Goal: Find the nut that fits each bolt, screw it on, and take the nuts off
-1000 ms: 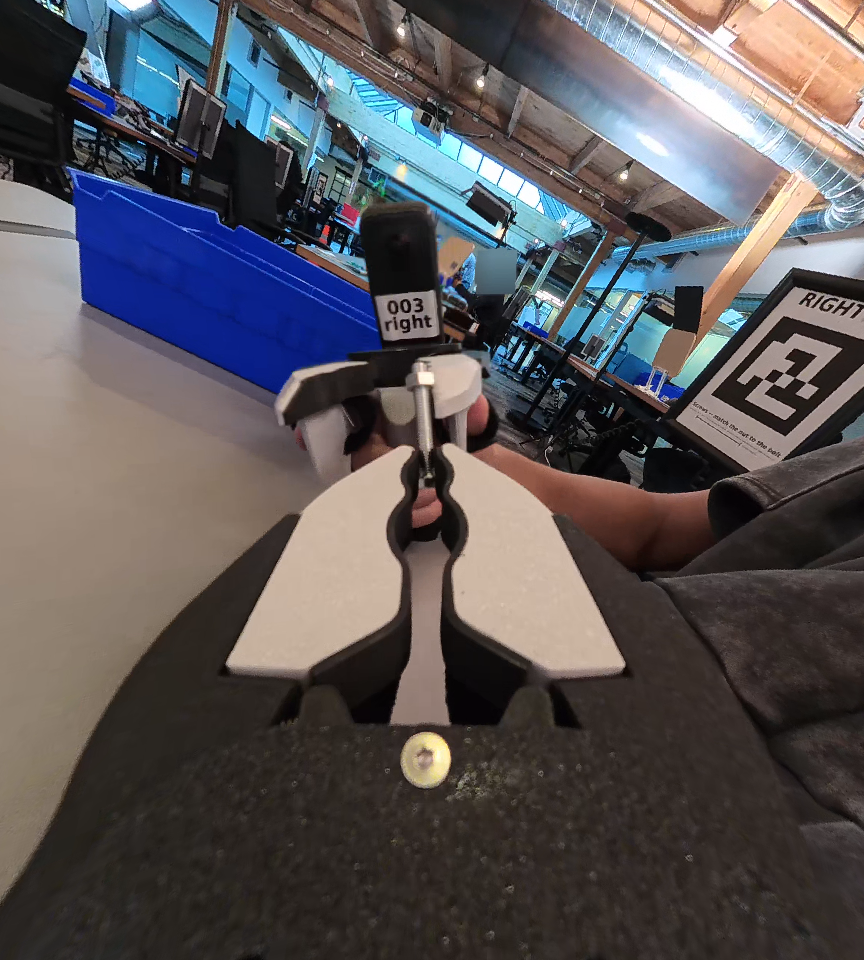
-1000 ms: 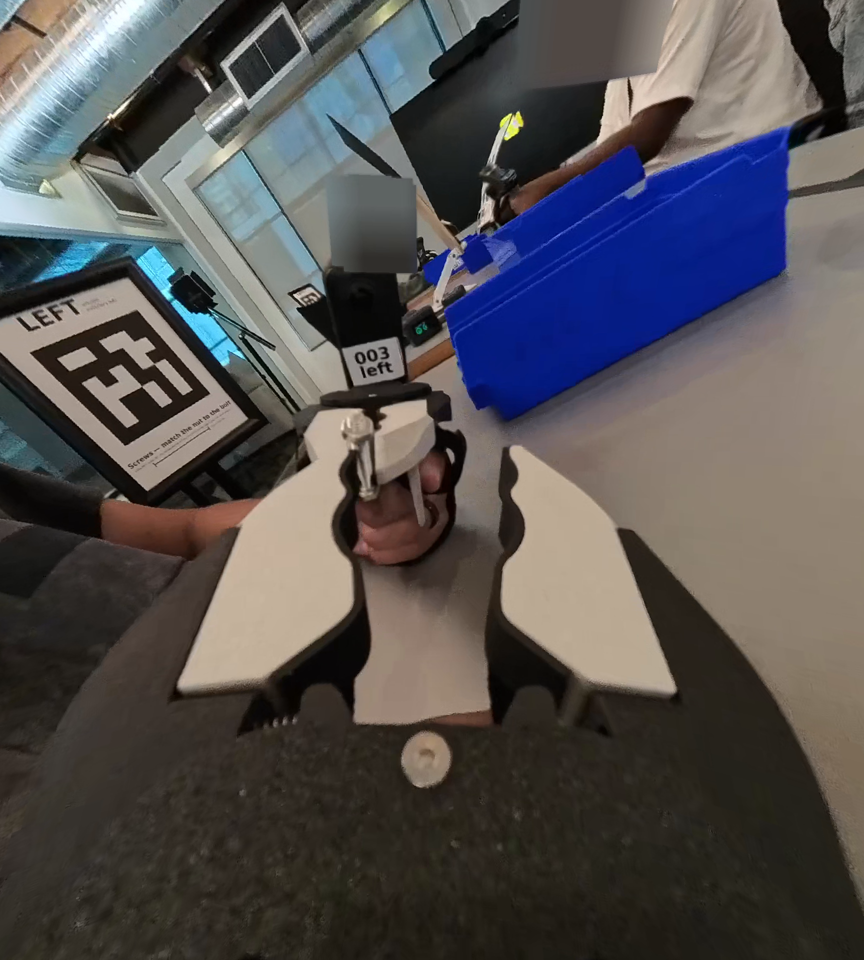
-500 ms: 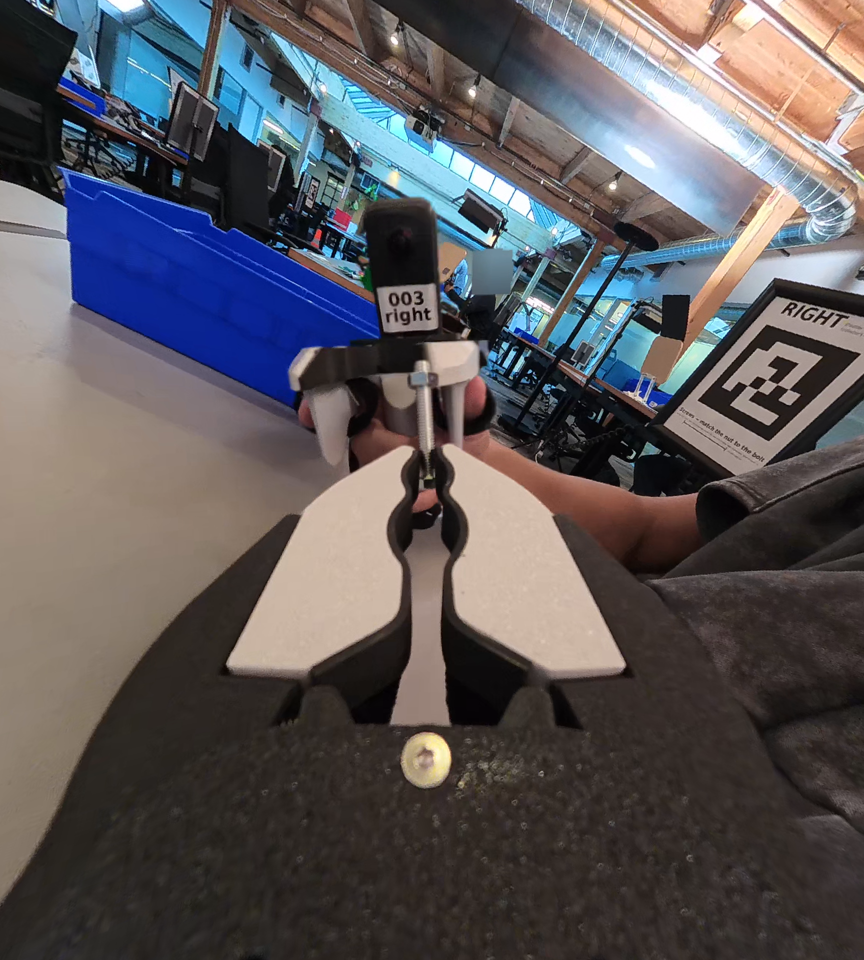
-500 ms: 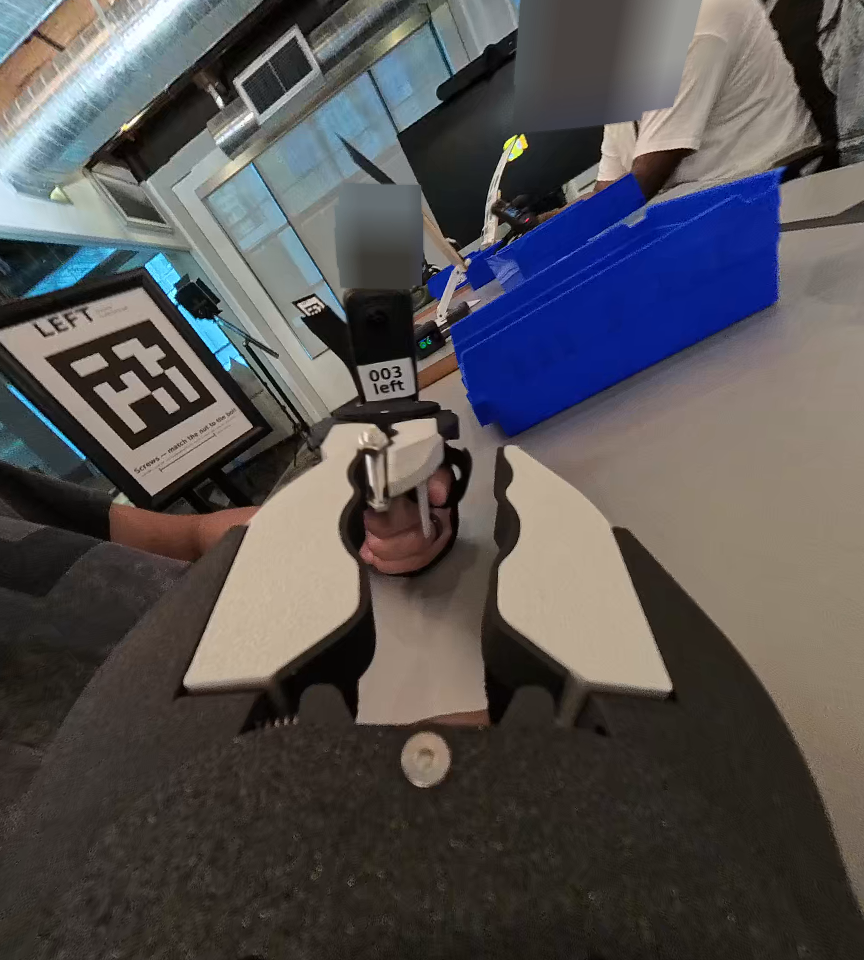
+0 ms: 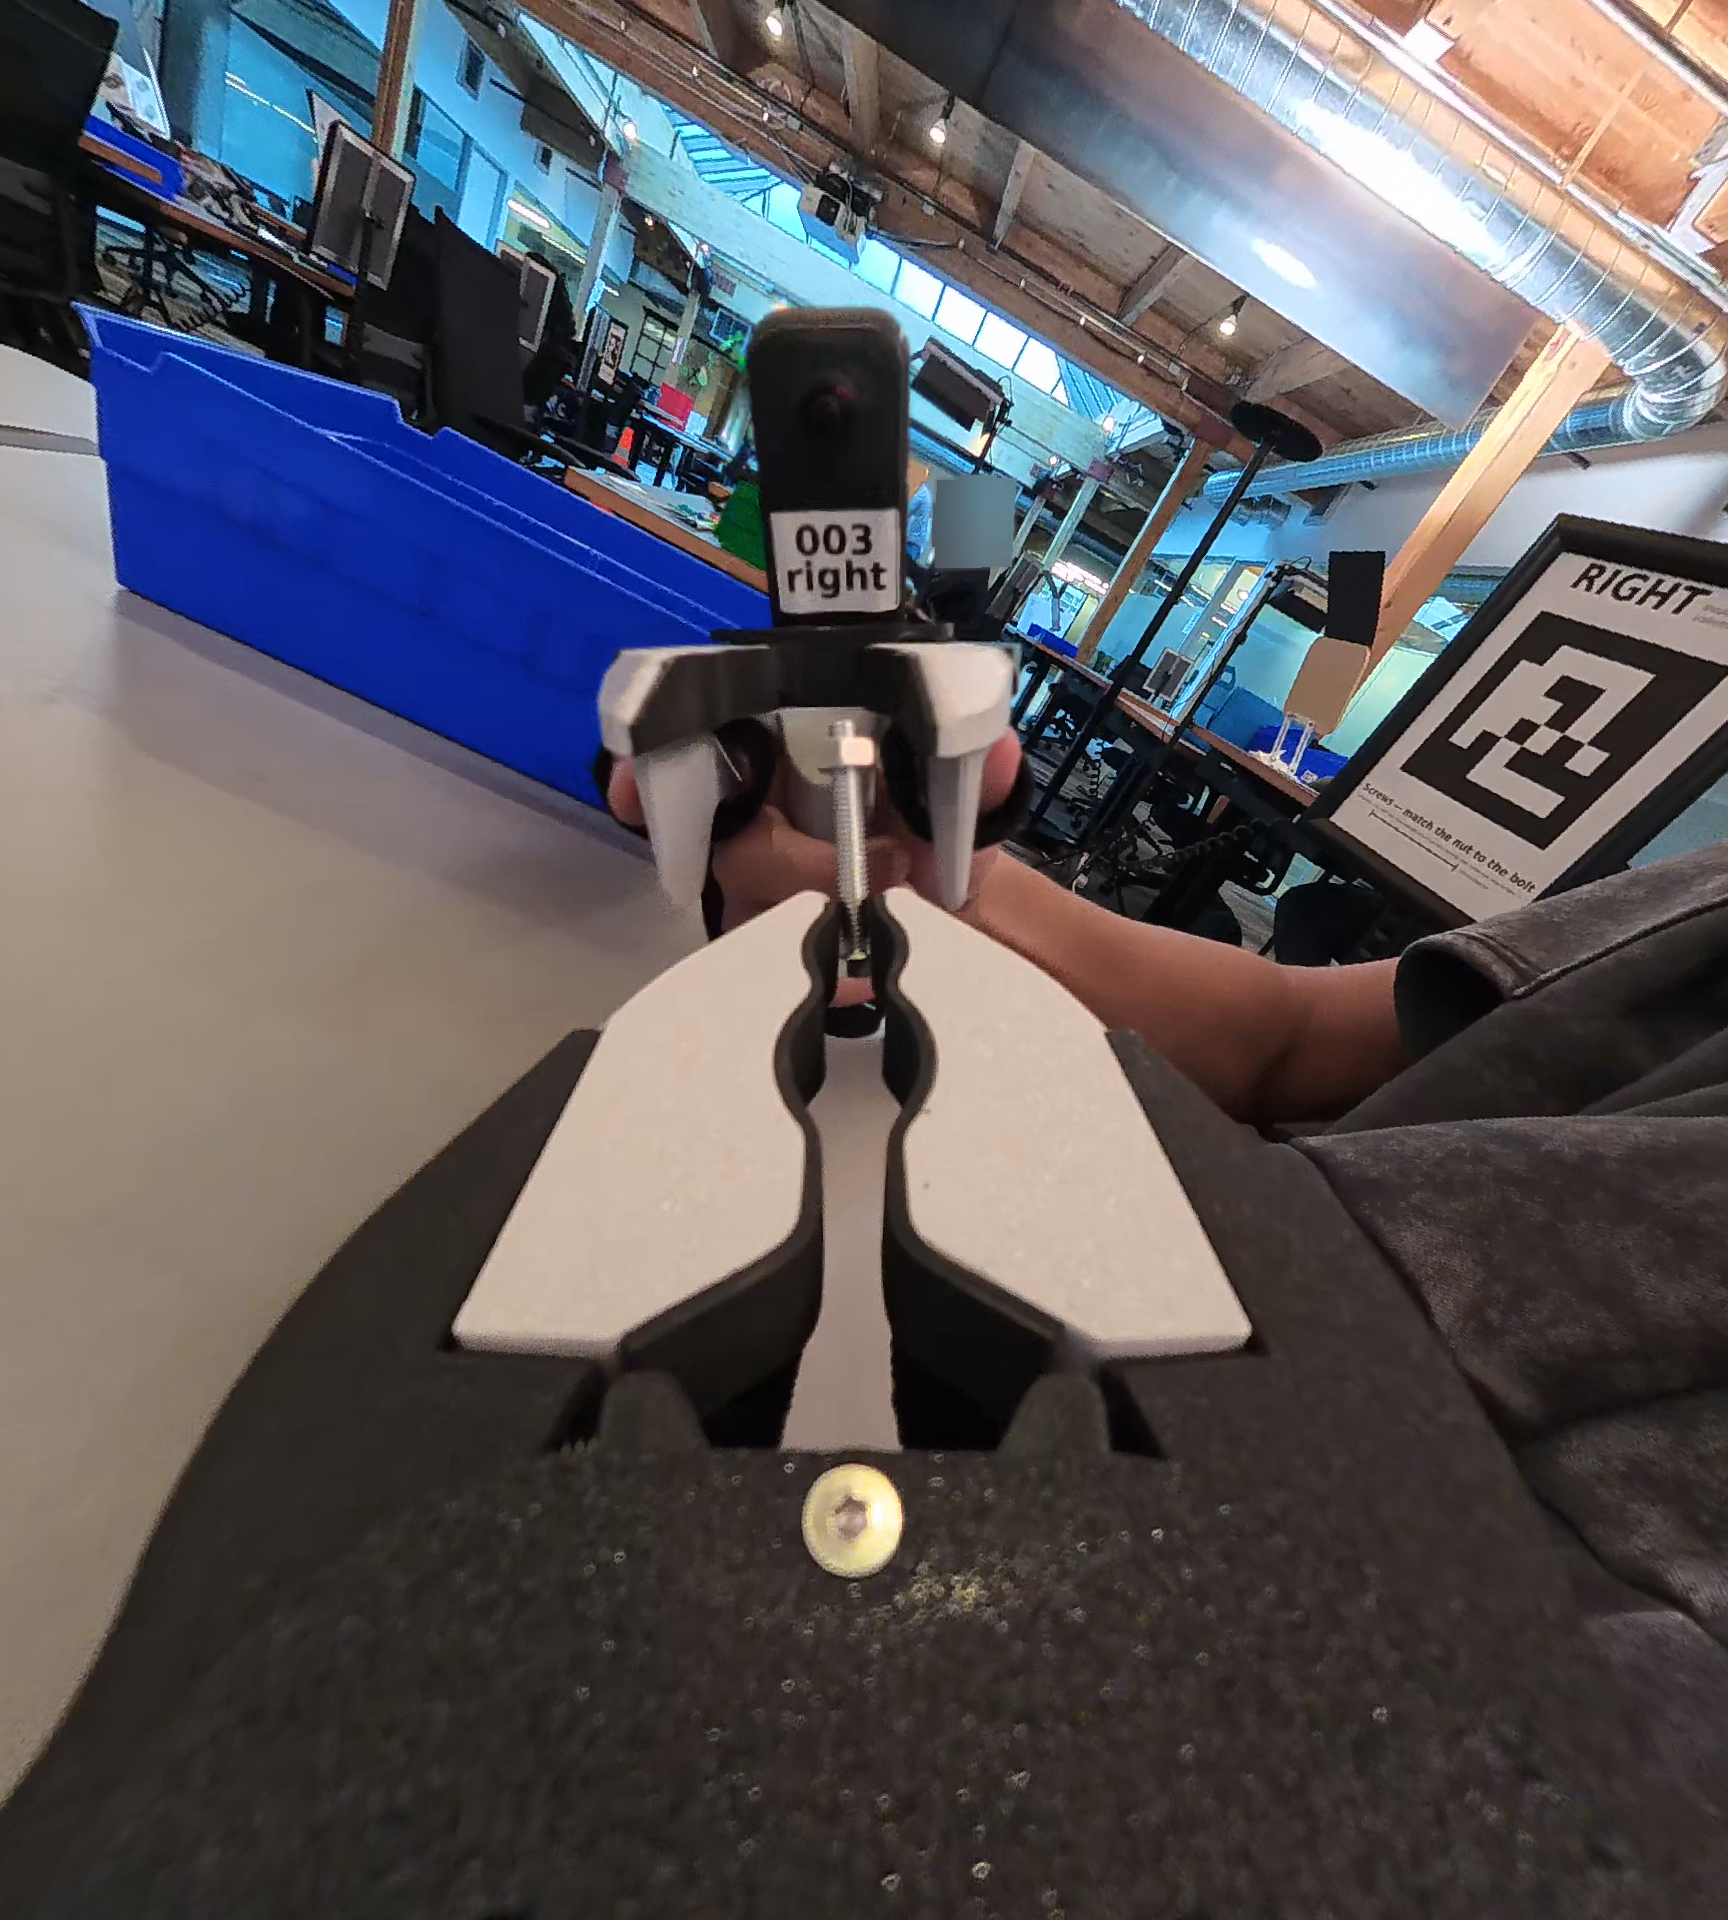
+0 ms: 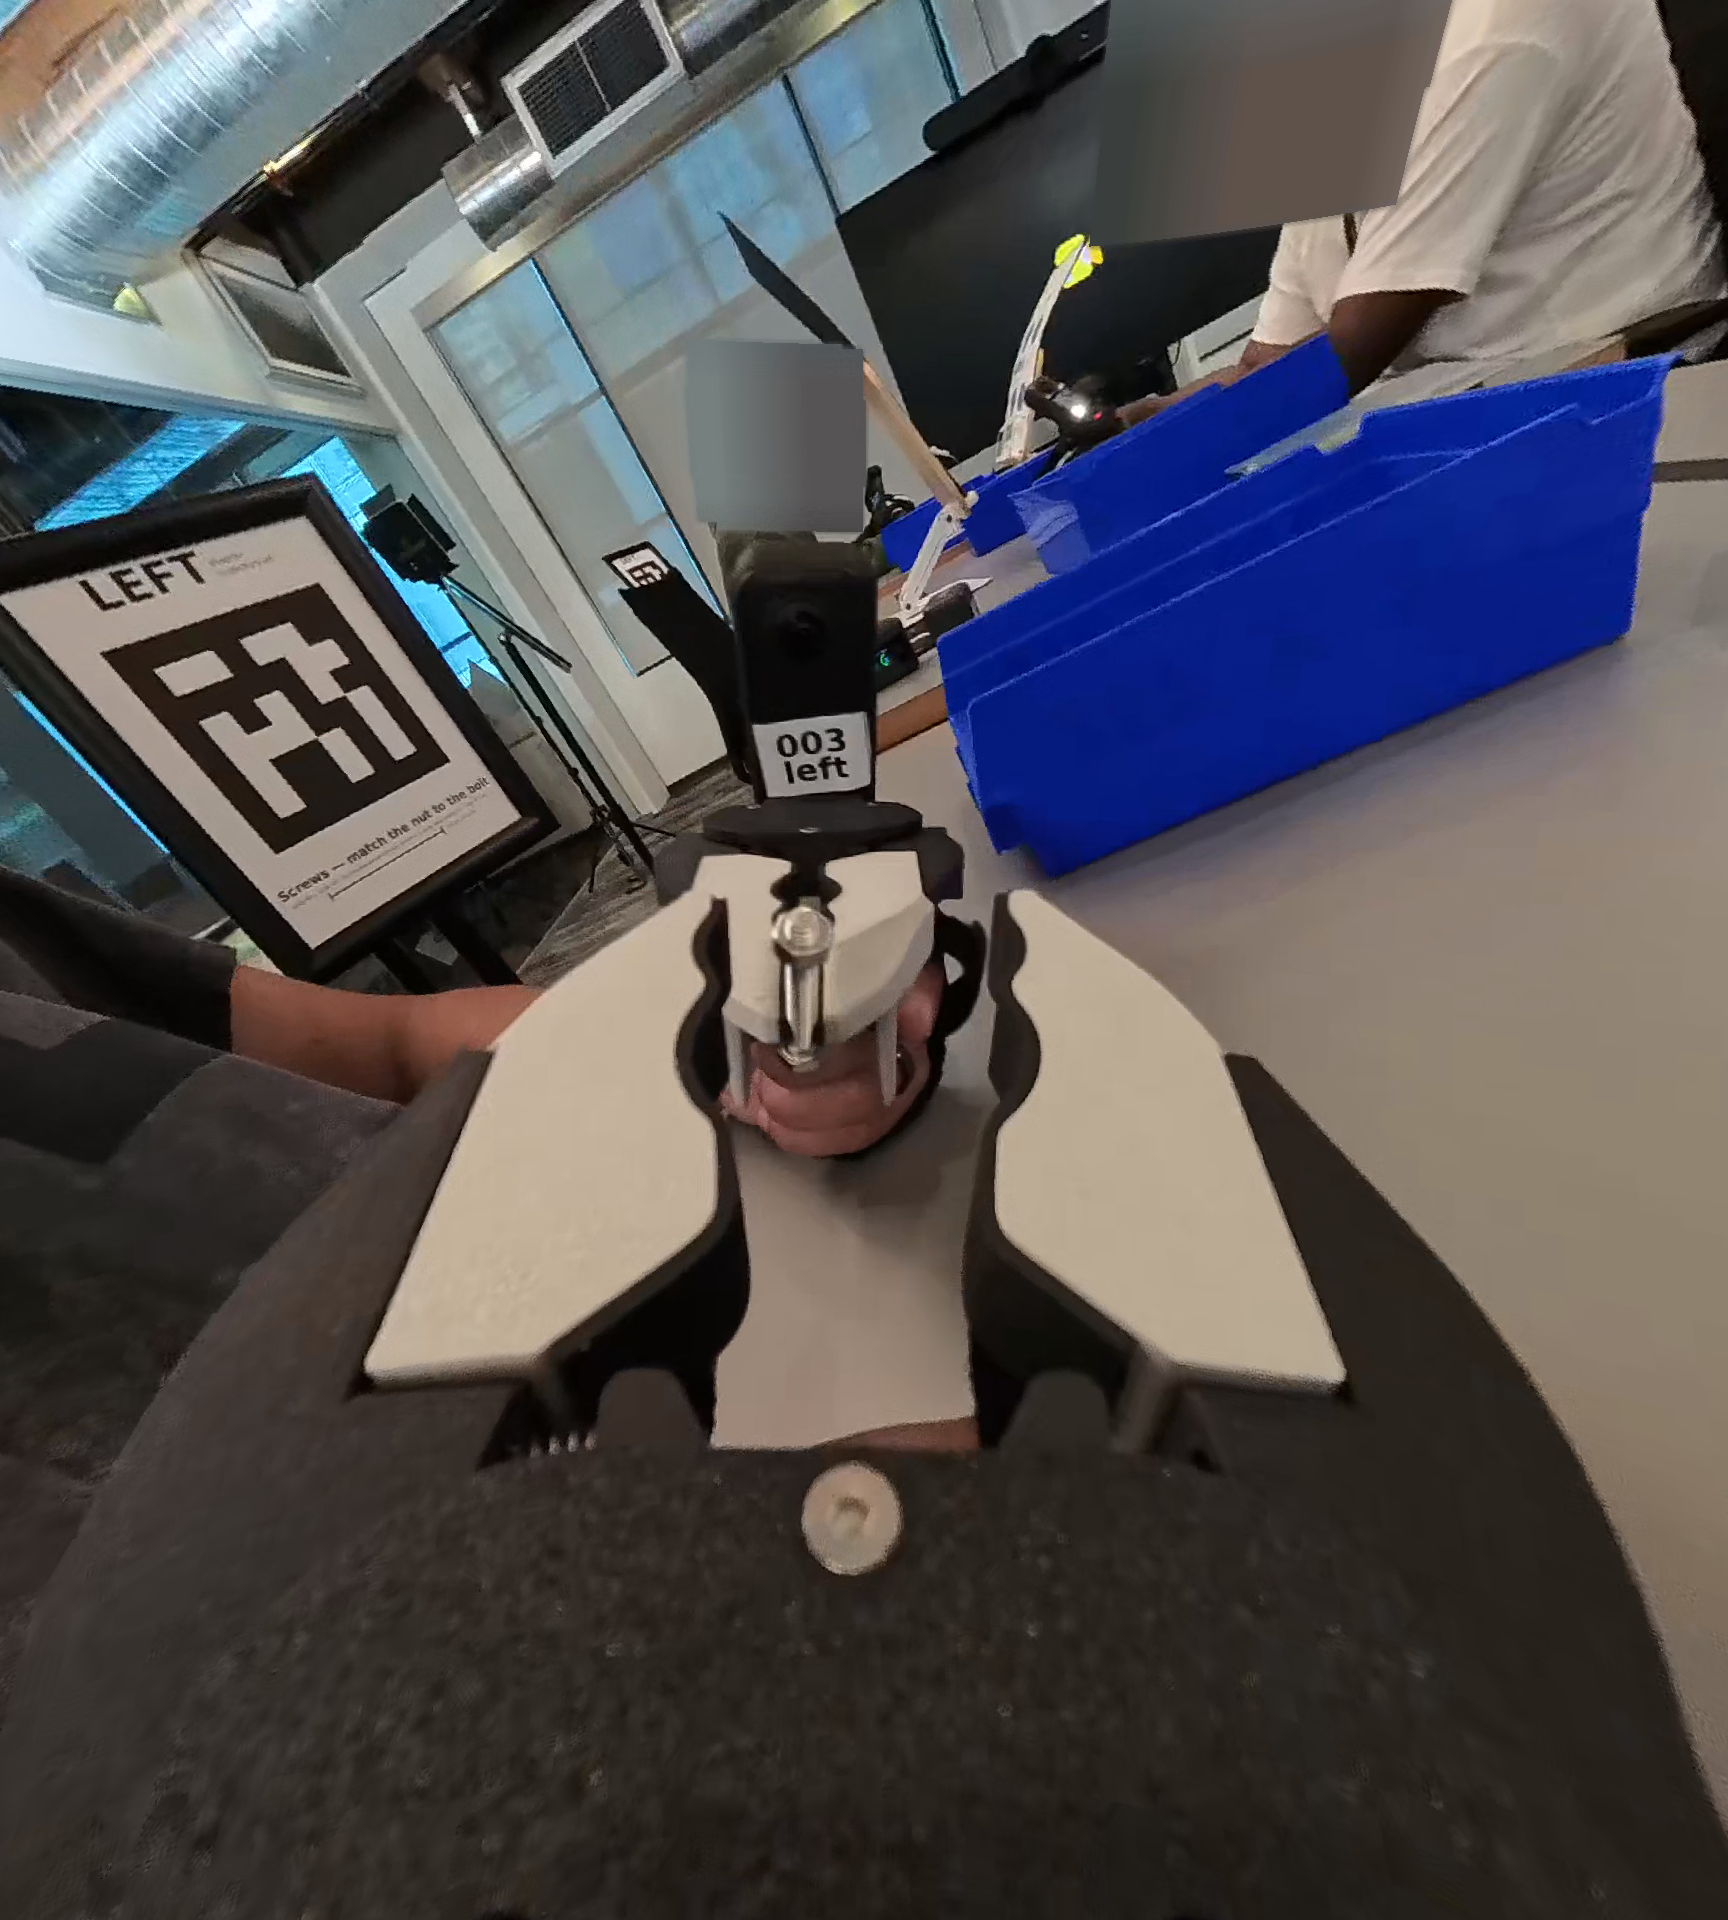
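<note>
The left gripper (image 5: 855, 940) is pinching the lower threaded end of a slim steel bolt (image 5: 852, 831), its fingers (image 5: 694, 1122) drawn nearly together with only the shank between the tips. The bolt is standing roughly upright above the grey tabletop (image 5: 112, 935), a small hex nut (image 5: 849, 750) sitting near its top end. The right gripper (image 6: 855, 997) is facing it with fingers (image 6: 1130, 1174) spread wide, holding nothing; in the right wrist view the bolt is showing between those fingers, not touched by them. Judgement: bolt and nut are light, rigid and smooth-plated, so probably slippery; threads are giving the left tips some bite. The nut is best taken across two opposite flats, squarely, since a skewed pinch could pop it loose or tilt the bolt. A blue bin (image 6: 1307, 665) is sitting well behind on the tabletop.
</note>
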Motion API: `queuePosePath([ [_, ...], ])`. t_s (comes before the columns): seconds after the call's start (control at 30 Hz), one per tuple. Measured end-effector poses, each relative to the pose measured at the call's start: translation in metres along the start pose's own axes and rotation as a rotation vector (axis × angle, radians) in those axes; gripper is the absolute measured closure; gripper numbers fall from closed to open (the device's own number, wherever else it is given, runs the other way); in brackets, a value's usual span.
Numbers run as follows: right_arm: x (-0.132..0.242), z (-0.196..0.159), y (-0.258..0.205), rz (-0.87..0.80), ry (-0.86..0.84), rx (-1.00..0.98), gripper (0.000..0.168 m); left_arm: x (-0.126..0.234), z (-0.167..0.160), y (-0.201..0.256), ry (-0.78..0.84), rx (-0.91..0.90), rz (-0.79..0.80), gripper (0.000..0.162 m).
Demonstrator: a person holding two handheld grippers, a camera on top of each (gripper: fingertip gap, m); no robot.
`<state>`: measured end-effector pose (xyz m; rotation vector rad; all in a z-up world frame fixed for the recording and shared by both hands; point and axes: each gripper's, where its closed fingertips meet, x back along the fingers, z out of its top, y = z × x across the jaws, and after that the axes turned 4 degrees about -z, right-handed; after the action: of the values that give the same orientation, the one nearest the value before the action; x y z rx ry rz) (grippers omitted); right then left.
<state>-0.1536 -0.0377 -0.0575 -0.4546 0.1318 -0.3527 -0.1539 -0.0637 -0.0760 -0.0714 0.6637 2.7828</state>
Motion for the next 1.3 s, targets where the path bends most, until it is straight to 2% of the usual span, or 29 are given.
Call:
queuePosePath([
  [0.17,0.015,-0.010,0.029,-0.078,-0.005,-0.059,0.121,0.003,0.003,0.001,0.020,-0.002,-0.003,0.157],
  [0.37,0.001,0.002,-0.003,0.005,0.002,0.004,0.120,0.001,0.000,0.000,0.003,0.002,0.000,0.157],
  [0.43,-0.001,-0.002,0.002,-0.020,-0.016,0.010,0.121,0.001,0.001,0.001,0.010,-0.001,-0.006,0.157],
  [0.5,0.005,-0.008,0.017,-0.050,-0.017,-0.029,0.115,0.002,0.002,0.000,0.012,0.000,0.000,0.157],
  [0.53,0.010,-0.010,0.024,-0.057,-0.019,-0.055,0.123,0.002,0.003,0.001,0.018,0.003,-0.007,0.157],
  [0.6,0.018,-0.007,0.030,-0.075,0.003,-0.063,0.121,0.002,0.002,0.001,0.014,0.003,-0.003,0.157],
  [0.8,-0.003,0.000,-0.005,0.004,-0.019,0.016,0.120,0.000,-0.001,0.001,-0.004,-0.002,-0.007,0.157],
  [1.0,0.022,-0.008,0.034,-0.083,0.006,-0.075,0.120,0.002,0.002,0.002,0.014,0.001,-0.008,0.157],
  [1.2,0.002,0.005,-0.004,0.015,0.005,0.003,0.120,-0.001,-0.002,0.002,-0.011,-0.003,-0.009,0.157],
  [1.27,0.001,-0.002,0.003,-0.009,-0.016,0.003,0.120,0.000,-0.002,0.003,-0.008,-0.007,-0.012,0.157],
  [1.3,0.004,-0.006,0.011,-0.029,-0.020,-0.016,0.115,0.000,-0.001,0.003,-0.007,-0.005,-0.010,0.157],
])
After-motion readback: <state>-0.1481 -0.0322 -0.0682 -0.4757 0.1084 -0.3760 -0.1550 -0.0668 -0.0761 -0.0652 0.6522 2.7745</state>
